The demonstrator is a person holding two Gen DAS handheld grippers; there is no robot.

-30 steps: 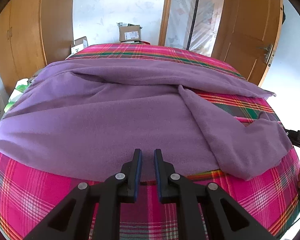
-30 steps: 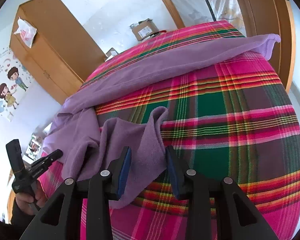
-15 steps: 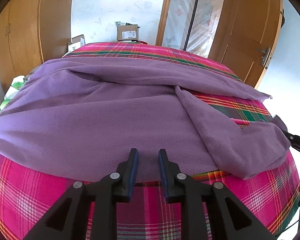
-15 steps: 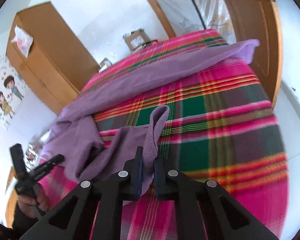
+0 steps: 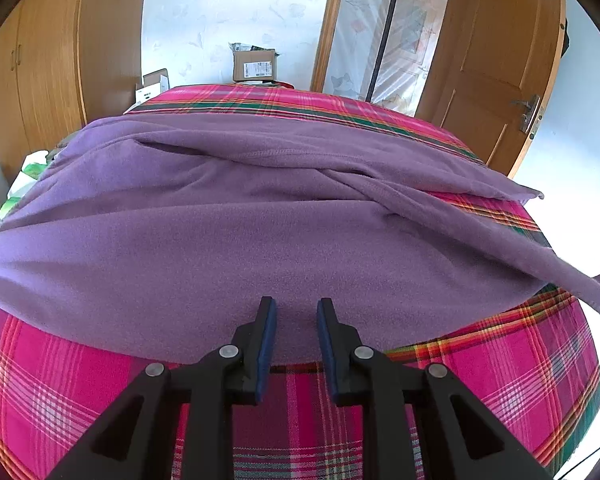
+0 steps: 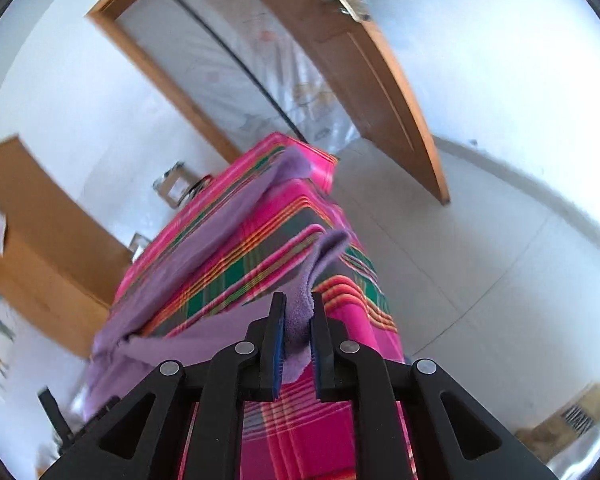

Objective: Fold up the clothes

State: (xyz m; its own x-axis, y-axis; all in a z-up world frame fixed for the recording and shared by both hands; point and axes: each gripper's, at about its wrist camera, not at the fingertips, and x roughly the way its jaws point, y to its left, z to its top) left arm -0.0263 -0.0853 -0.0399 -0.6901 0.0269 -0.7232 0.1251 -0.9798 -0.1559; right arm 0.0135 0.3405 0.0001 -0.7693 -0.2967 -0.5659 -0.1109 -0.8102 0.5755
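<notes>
A large purple fleece garment (image 5: 280, 232) lies spread across a bed with a pink plaid cover (image 5: 80, 392). My left gripper (image 5: 296, 308) is open just above the garment's near hem, with cloth under its fingers but nothing pinched. One sleeve (image 5: 500, 240) stretches taut to the right edge. In the right wrist view my right gripper (image 6: 299, 304) is shut on that sleeve's end (image 6: 328, 248), held off the side of the bed (image 6: 260, 248). The other sleeve (image 6: 292, 164) lies along the far edge.
A wooden wardrobe (image 5: 40, 80) stands at the left, cardboard boxes (image 5: 254, 66) sit behind the bed, and a wooden door (image 5: 500, 60) is at the back right. Pale tiled floor (image 6: 480, 280) lies beside the bed. The left gripper's handle (image 6: 56, 420) shows at lower left.
My right gripper shut on the sleeve end and pulled it out past the bed's side, drawing the sleeve straight. My left gripper opened a little wider and moved over the hem.
</notes>
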